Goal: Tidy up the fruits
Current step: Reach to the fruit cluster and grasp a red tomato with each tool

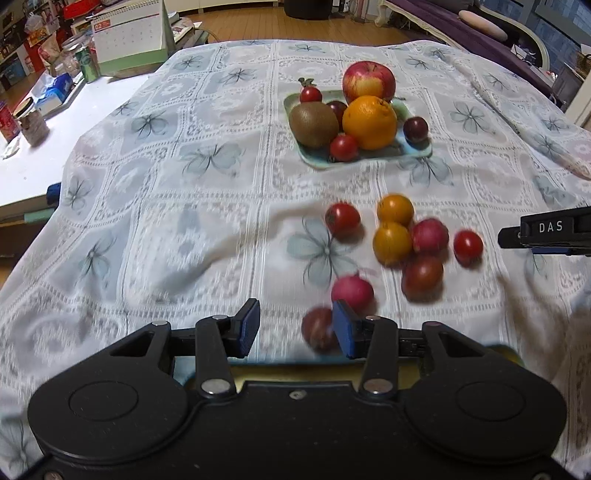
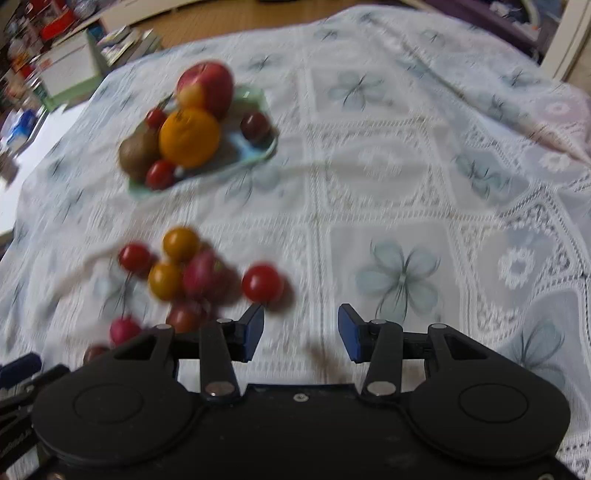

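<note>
A pale green plate (image 1: 419,152) (image 2: 267,153) at the back of the flowered cloth holds an apple (image 1: 368,79), an orange (image 1: 369,122), a kiwi (image 1: 314,123), a dark plum (image 1: 415,129) and small red tomatoes. Nearer lie several loose small fruits: red (image 1: 342,218), orange (image 1: 392,242), pink (image 1: 352,292) and brownish (image 1: 422,276). My left gripper (image 1: 297,328) hovers open over the cloth; a dark red fruit (image 1: 317,328) lies just beside its right pad, not gripped. My right gripper (image 2: 301,332) is open and empty, with a red tomato (image 2: 262,283) just beyond its left fingertip.
A white table (image 1: 37,166) to the left carries a desk calendar (image 1: 129,33), jars (image 1: 33,123) and a tissue pack (image 1: 53,94). The cloth (image 2: 406,184) is wrinkled and rises in a fold at the far right. Part of the other gripper's black body (image 1: 546,232) juts in at the right edge.
</note>
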Motion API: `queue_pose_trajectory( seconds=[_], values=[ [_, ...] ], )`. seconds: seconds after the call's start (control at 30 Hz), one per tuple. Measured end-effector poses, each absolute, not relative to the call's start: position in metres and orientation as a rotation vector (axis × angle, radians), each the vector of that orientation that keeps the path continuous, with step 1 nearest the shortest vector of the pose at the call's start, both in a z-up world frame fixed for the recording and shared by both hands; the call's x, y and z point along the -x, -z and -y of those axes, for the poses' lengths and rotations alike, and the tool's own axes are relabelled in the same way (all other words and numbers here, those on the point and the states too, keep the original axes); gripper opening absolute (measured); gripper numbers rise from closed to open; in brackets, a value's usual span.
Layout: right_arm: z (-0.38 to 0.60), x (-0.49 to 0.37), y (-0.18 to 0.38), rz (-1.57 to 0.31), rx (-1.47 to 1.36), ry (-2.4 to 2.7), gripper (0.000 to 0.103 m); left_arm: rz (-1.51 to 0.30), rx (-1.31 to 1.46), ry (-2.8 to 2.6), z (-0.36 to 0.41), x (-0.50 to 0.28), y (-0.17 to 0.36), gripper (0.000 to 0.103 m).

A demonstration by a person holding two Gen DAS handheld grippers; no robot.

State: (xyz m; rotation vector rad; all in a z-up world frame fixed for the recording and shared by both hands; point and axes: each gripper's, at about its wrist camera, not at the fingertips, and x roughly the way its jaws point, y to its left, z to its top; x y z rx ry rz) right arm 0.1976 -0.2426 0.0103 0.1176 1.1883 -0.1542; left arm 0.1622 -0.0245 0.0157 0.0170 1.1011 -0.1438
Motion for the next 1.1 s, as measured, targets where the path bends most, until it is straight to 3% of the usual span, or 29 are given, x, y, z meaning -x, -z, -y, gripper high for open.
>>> queue_pose_trajectory(
  seconds=[0.1, 0.33, 0.87, 1.1],
  values=[
    [0.241, -0.204, -0.008, -1.121, -0.128, 0.212, 0.047, -1.099, -0.02, 0.14, 0.028, -0.177, -0.014, 0.051],
    [0.245, -0.222, 0.013, -1.23, -0.219, 0.136, 0.047, -1.104, -0.037, 0.161, 0.039, -0.206, -0.007, 0.051],
    [0.229, -0.232, 0.028, -1.248, -0.169, 0.089, 0.047, -1.181, -0.012, 0.169, 0.069, -0.255, 0.023, 0.051],
    [0.224, -0.233, 0.029, -1.235, -0.143, 0.092, 0.046, -1.201, -0.009, 0.172, 0.078, -0.268, 0.035, 0.056]
  ],
)
